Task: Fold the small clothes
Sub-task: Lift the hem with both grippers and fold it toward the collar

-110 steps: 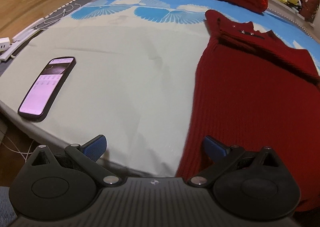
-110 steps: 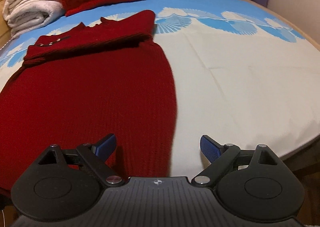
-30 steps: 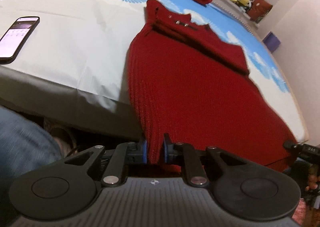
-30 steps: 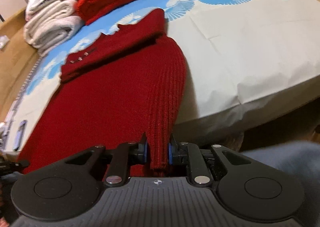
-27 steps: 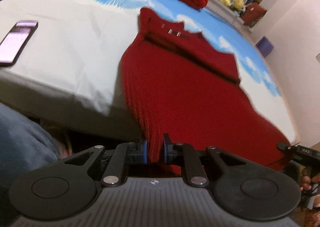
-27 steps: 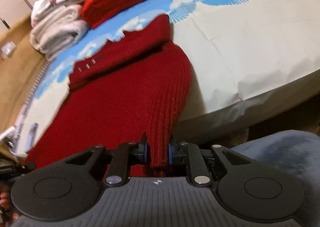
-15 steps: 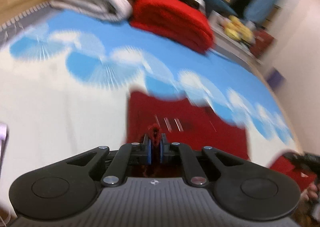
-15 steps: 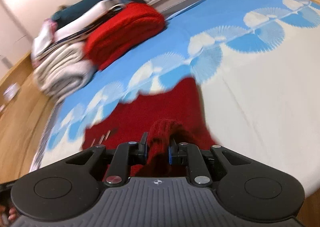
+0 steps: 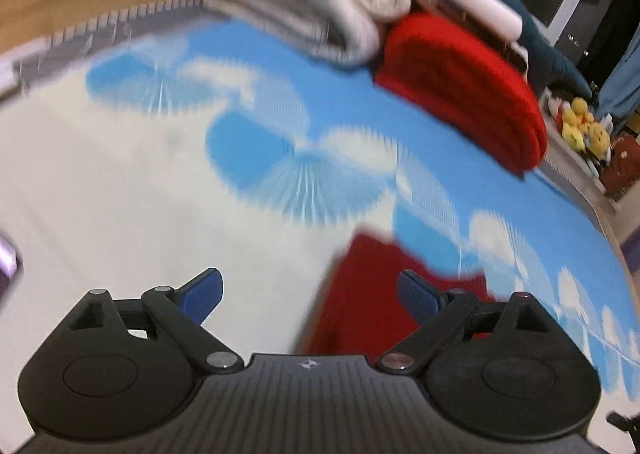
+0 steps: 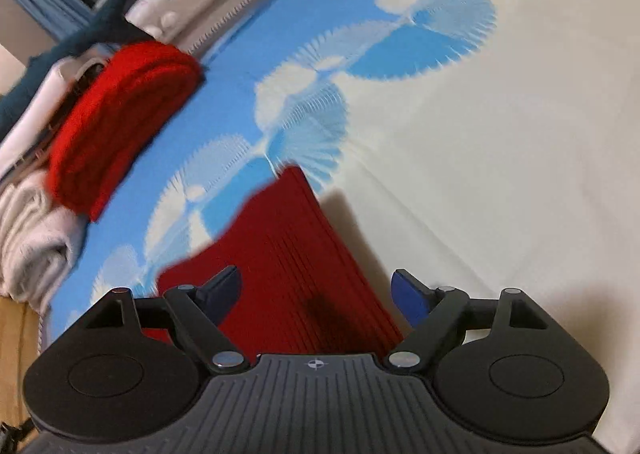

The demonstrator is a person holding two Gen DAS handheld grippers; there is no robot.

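Red knit sweater (image 10: 292, 266) lies flat on the bed's blue-and-cream sheet (image 10: 500, 141), beneath both grippers: the right gripper (image 10: 316, 292) has its fingers spread wide with nothing between them, and the left gripper (image 9: 310, 292) is likewise spread, hovering over the sweater's left edge. Farther off sit a folded bright red knit (image 9: 464, 89), stacked pale blankets (image 9: 316, 1) and yellow plush toys (image 9: 584, 125).
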